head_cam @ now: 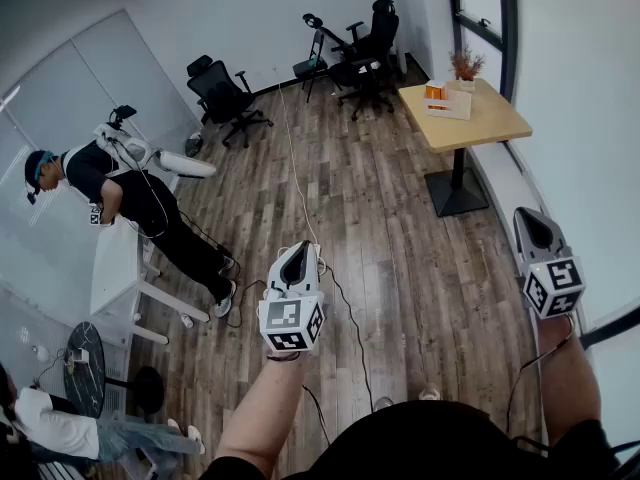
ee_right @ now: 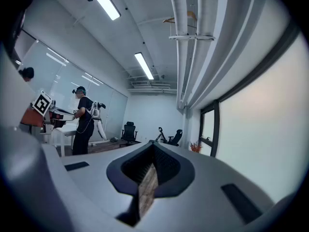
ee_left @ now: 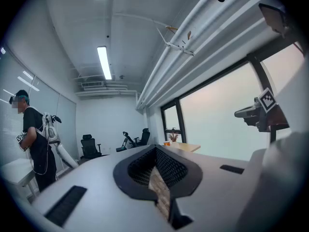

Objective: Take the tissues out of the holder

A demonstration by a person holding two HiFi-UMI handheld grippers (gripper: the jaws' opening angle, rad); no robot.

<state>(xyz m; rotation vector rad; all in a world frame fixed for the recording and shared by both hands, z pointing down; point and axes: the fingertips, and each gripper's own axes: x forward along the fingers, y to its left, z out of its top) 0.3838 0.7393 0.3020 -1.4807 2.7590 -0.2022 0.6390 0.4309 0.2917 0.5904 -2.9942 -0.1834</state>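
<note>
Bright, even light; ceiling strip lights point(ee_left: 104, 62), window point(ee_left: 217, 120) glare; fisheye edges dark.

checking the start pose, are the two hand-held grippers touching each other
Apart. The head view shows the left hand-held gripper and the right hand-held gripper held at separate sides, with a stretch of wood floor showing between them.

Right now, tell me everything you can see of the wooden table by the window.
The wooden table has a light top on a black post and flat black base. It stands on the plank floor beside the window. At its far end sit a potted plant, an orange box and a flat white item.
</note>
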